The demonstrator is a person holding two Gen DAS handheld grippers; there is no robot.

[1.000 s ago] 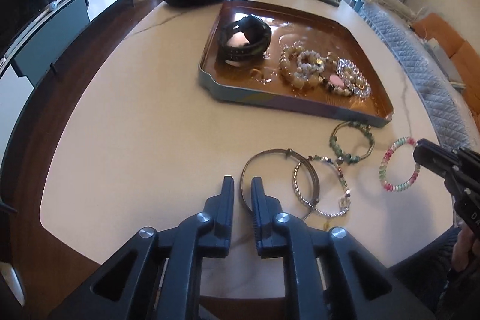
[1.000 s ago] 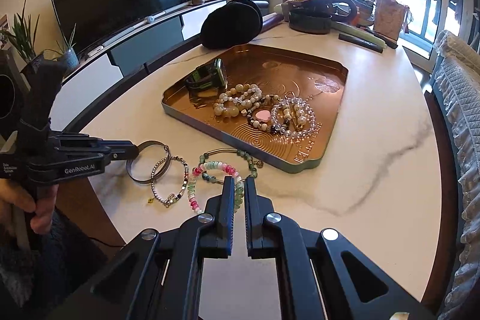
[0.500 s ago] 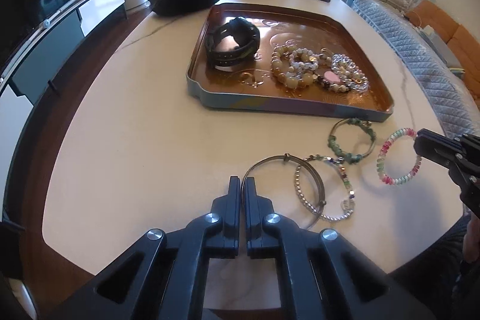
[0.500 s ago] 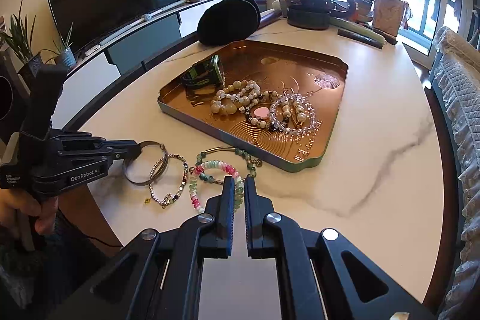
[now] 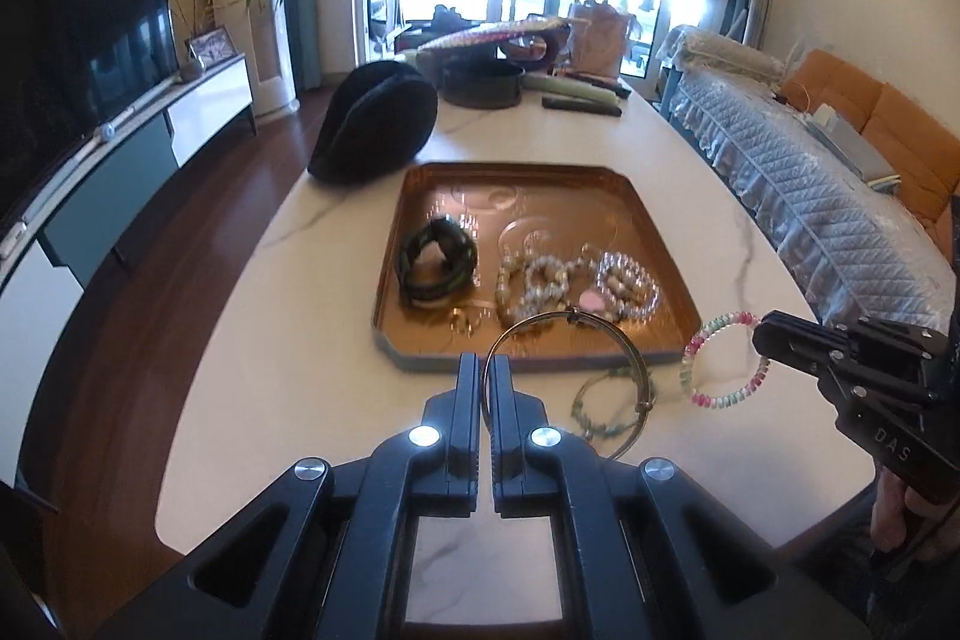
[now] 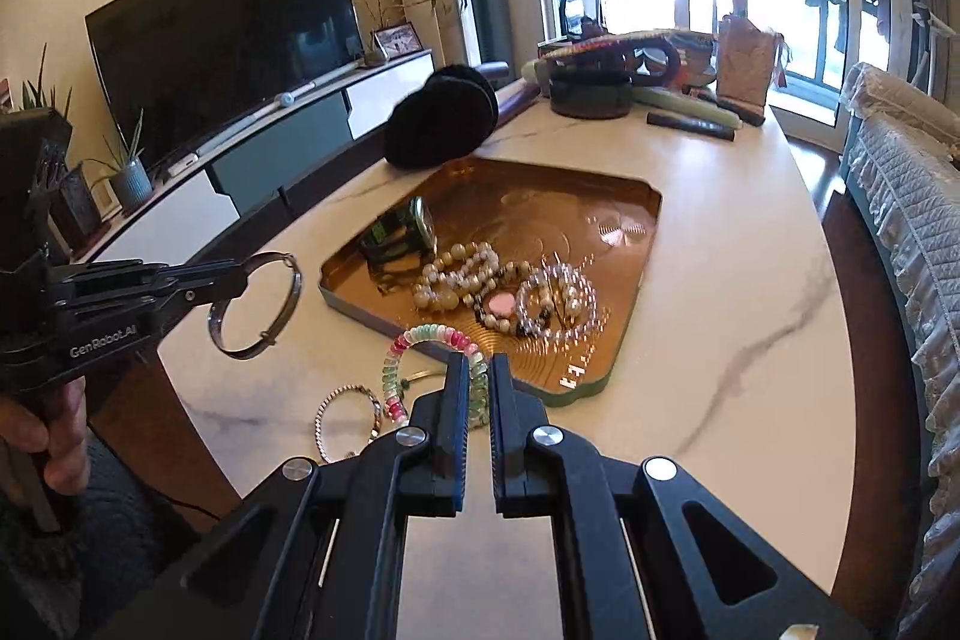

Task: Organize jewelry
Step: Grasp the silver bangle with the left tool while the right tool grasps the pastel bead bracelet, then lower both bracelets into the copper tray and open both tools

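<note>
Holding two bracelets clear of the table, one in each gripper.

Silver bangle [image 5: 567, 376]: pinched at its rim by the closed left gripper [image 5: 485, 370], ring hanging off the tips, raised above the white marble table [image 5: 288, 340]. Pastel beaded bracelet [image 6: 435, 370]: clamped in the closed right gripper [image 6: 477, 376], loop standing upward from the tips. Green bead bracelet [image 5: 606, 409] and silver chain bracelet [image 6: 348, 421] lie flat on the table just before the copper tray [image 5: 540, 196], which holds a dark watch [image 5: 435, 262] and pearl bracelets [image 5: 576, 286].

Both bracelets, flat on the table before, now hang lifted: metal bangle [image 5: 570, 340], pastel beaded bracelet [image 6: 420, 358], apparently clear.
</note>
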